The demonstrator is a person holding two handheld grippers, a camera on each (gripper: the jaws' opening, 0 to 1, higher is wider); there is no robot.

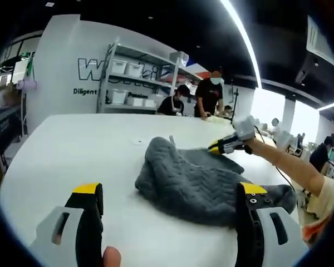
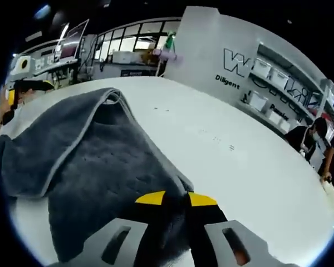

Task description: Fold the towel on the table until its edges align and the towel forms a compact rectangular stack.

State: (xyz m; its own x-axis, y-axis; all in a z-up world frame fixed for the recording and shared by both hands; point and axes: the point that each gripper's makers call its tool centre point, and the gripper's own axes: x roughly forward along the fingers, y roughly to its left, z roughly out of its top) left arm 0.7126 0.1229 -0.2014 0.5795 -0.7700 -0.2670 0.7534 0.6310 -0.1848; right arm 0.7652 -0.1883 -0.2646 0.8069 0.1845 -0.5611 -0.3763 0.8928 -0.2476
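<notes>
At the bottom of the left gripper view the left gripper (image 1: 170, 196) rises with its two yellow-tipped jaws spread wide, nothing between them; a fingertip (image 1: 111, 257) shows at the lower edge. Just beyond the jaws the grey towel (image 1: 197, 181) lies rumpled on the white table (image 1: 72, 150), centre and right of the frame, one part humped up. Past it, right of centre, the right gripper (image 1: 218, 146) meets the towel's far edge, a bare arm (image 1: 292, 167) running off to the right. Far back, shelving with bins (image 1: 131, 83) stands against a lettered wall, with two people (image 1: 197, 97) at the table's far side.

In the right gripper view the right gripper (image 2: 175, 199) sits bottom centre, jaws pinched together on the towel (image 2: 100, 167), a grey fold caught between the yellow tips. The cloth spreads up and left, its paler hem curling over. The table (image 2: 228, 144) runs off to the right.
</notes>
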